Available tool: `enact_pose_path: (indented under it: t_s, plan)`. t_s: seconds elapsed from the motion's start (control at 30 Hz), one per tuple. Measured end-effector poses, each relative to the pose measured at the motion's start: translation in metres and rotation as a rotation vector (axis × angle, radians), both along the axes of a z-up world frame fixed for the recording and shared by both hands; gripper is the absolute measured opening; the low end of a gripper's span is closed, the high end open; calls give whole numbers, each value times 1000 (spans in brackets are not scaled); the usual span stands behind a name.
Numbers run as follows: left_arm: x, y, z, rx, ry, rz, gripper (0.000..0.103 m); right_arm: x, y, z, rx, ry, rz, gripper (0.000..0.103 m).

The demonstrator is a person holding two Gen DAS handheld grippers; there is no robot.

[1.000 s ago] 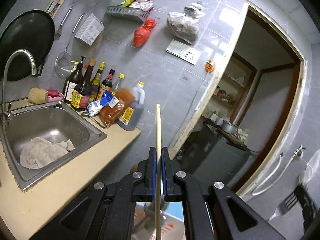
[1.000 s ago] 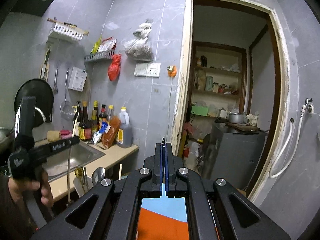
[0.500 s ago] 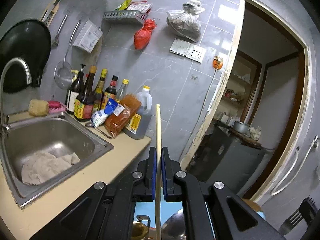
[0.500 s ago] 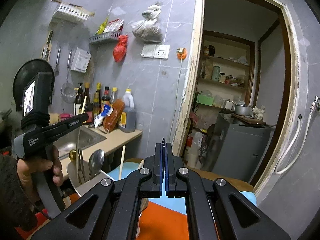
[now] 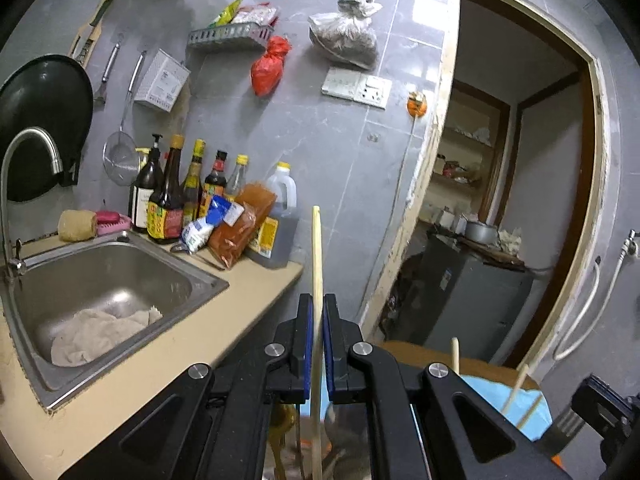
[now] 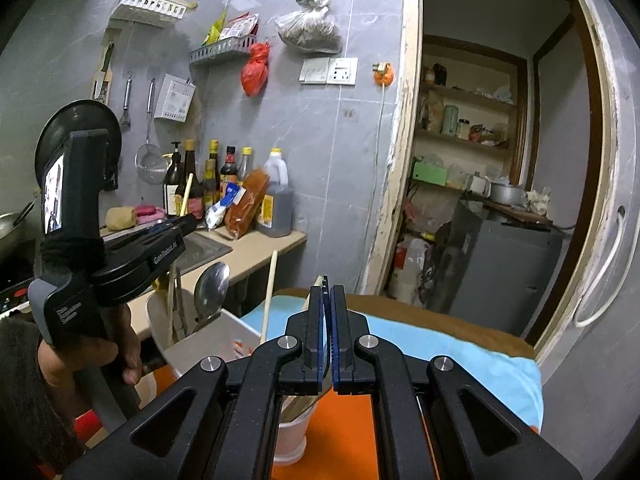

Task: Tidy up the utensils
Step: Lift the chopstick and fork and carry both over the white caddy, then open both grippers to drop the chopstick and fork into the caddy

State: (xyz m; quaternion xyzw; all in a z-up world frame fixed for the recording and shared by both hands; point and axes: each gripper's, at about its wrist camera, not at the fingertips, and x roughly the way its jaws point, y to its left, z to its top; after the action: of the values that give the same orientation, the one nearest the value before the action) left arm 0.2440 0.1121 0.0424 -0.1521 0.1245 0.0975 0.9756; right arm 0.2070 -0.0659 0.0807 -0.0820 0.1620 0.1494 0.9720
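Wooden chopstick (image 5: 317, 264), light, stiff and slippery, stands pinched mid-shaft in the left gripper (image 5: 316, 344); right gripper (image 6: 327, 336) looks closed, contents unclear

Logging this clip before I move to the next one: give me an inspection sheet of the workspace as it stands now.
Surface: table with blue cloth and an orange mat; beige counter with sink.
Job's things: wooden chopstick in the left gripper; white utensil holder with metal spoon and more chopsticks.
Clutter: sauce bottles, cloth in the sink, white cup.
Grippers: left gripper shut on the chopstick; right gripper closed, a thin utensil apparently between its fingers.
Cables: white cord down the wall; white hose at right.
Surroundings: grey tiled wall, wok, open doorway.
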Motion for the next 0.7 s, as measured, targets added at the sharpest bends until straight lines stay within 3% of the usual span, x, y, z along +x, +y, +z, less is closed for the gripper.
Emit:
enact_pose_path:
  t_s: [0.17, 0.23, 0.43, 0.5, 0.57, 0.63, 0.7]
  plan:
    - [-5, 1, -6, -41, 63, -43, 5, -1, -12, -4, 51, 34, 0, 6]
    - [-5, 0, -7, -47, 92, -61, 6, -1, -15, -5, 63, 35, 2, 12]
    - [-10, -10, -5, -46, 150, -128, 11, -5, -26, 0, 107, 21, -3, 14]
    - [-14, -14, -4, -51, 158, -144, 20, -7, -30, 0, 115, 22, -16, 19]
    - [-19, -17, -4, -61, 156, -153, 41, -9, -35, 0, 127, 23, -27, 29]
    - [-28, -21, -3, -78, 141, -153, 51, -11, -43, -1, 139, 28, -41, 33]
    - [-32, -25, -3, -85, 146, -157, 52, -12, -49, -3, 142, 36, -52, 33]
